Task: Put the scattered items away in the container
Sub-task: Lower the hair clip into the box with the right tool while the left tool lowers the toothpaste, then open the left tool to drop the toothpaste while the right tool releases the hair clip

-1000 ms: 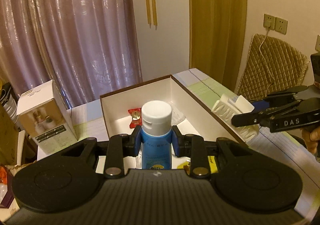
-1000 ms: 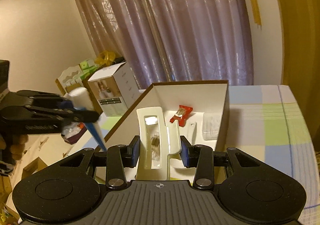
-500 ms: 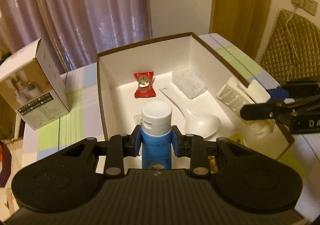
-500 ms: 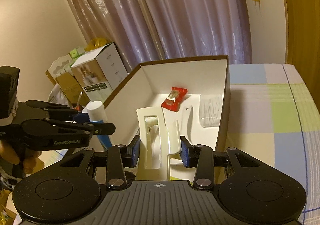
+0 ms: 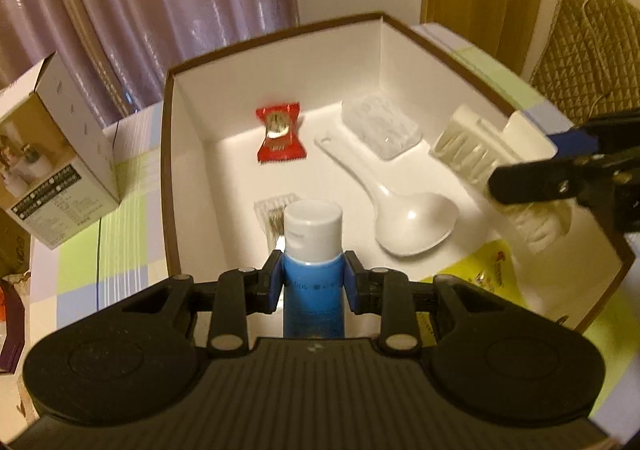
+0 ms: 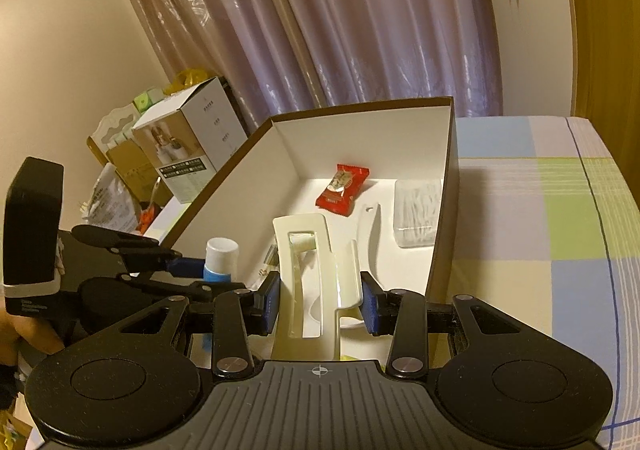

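Observation:
My left gripper (image 5: pixel 312 278) is shut on a blue bottle (image 5: pixel 313 282) with a white cap, held upright over the near left part of the white-lined box (image 5: pixel 276 62). My right gripper (image 6: pixel 319 302) is shut on a cream plastic holder (image 6: pixel 310 282), which hangs inside the box (image 6: pixel 360 130) near its front right. In the left wrist view that holder (image 5: pixel 476 156) and the right gripper (image 5: pixel 544 178) show over the box's right side. The bottle (image 6: pixel 219 260) and left gripper (image 6: pixel 200 276) appear at the left of the right wrist view.
On the box floor lie a red candy packet (image 5: pixel 279 132), a white spoon (image 5: pixel 396 206), a clear plastic pack (image 5: pixel 380 126), a small wrapped item (image 5: pixel 274 212) and a yellow packet (image 5: pixel 480 270). A printed carton (image 5: pixel 48 154) stands left of the box on the checked cloth (image 6: pixel 560 210).
The left gripper has come down and tilted over the box with the bottle, now among its contents. The right gripper has sunk a little with the holder, further into the box.

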Demonstrator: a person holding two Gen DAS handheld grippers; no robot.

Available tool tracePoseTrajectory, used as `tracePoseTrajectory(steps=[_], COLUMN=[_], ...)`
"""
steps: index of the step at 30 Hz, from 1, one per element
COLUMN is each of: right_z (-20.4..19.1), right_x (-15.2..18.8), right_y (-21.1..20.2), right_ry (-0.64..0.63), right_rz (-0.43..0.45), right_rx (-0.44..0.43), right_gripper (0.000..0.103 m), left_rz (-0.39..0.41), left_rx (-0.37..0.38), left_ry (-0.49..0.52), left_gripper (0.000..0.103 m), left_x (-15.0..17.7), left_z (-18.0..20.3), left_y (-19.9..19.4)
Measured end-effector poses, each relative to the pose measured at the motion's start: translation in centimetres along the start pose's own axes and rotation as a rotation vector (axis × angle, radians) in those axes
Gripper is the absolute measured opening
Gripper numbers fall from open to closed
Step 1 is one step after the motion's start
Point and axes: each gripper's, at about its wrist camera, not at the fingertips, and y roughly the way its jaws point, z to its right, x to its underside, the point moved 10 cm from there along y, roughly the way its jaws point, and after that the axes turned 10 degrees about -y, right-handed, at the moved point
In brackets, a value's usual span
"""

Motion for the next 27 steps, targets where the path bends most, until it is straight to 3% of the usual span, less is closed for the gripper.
tracePoseTrajectory(steps=[14, 22, 27], right_z=[-0.3, -0.3, -1.1], right_x=[0.6, 1.1, 1.6], right_y=[-0.3, -0.4, 0.1], right_ry=[-0.017, -0.032, -0.155], right_rz=[-0.013, -0.031, -0.091], right_rx=[0.002, 0.004, 0.016], right_gripper=[0.043, 0.043, 0.043], left_rz=[0.016, 0.004, 0.012], left_rx=[0.005, 0.024, 0.029], left_ry=[-0.002, -0.016, -0.015], left_gripper=[0.028, 0.045, 0.055], left_x=[-0.6, 0.0, 0.0], left_z=[0.0, 0.2, 0.2], left_y=[-1.0, -1.8, -2.6])
